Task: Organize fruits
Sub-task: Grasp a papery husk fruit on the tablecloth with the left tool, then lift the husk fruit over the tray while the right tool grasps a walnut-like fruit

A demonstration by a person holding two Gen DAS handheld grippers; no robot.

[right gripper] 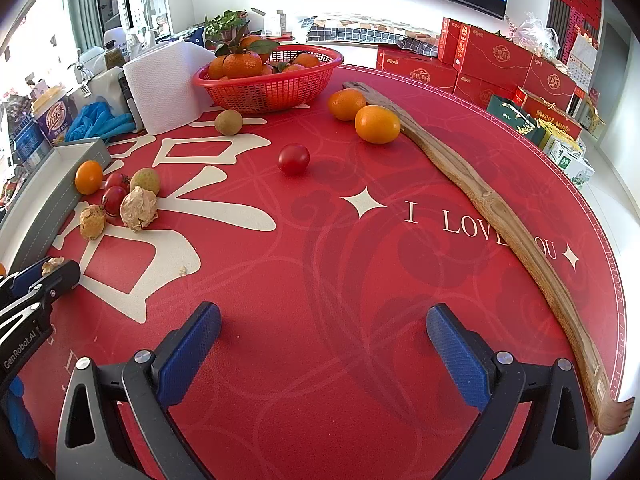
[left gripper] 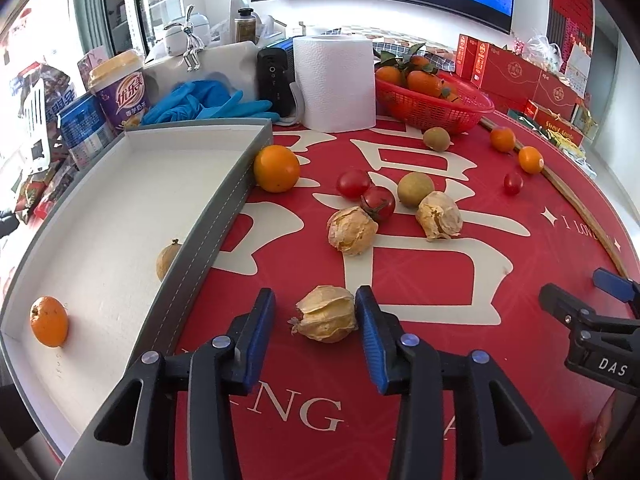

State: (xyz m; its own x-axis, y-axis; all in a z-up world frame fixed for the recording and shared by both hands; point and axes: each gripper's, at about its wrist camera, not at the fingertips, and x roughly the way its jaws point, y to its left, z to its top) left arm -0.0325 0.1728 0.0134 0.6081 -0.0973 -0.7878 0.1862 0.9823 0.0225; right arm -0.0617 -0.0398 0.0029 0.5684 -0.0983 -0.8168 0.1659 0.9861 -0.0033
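Red round mat (right gripper: pixel 320 264) printed with large cream characters and the line "I LOVE YOU" beside star marks; in the left wrist view the letters "NG" show near its edge. Grey tray (left gripper: pixel 208 216), white inside, holding an orange (left gripper: pixel 49 321) and a brown fruit at its wall. Purple-labelled cup (left gripper: pixel 120 92) with Chinese lettering. Right gripper (right gripper: pixel 324 332) marked "DAS", jaws spread wide over bare mat, angled downward. Left gripper (left gripper: pixel 316 320), side marked "GenRobot.AI", angled downward, jaws parted around a husked physalis (left gripper: pixel 326 314) lying on the mat; the right pad touches the husk, the left stands clear.
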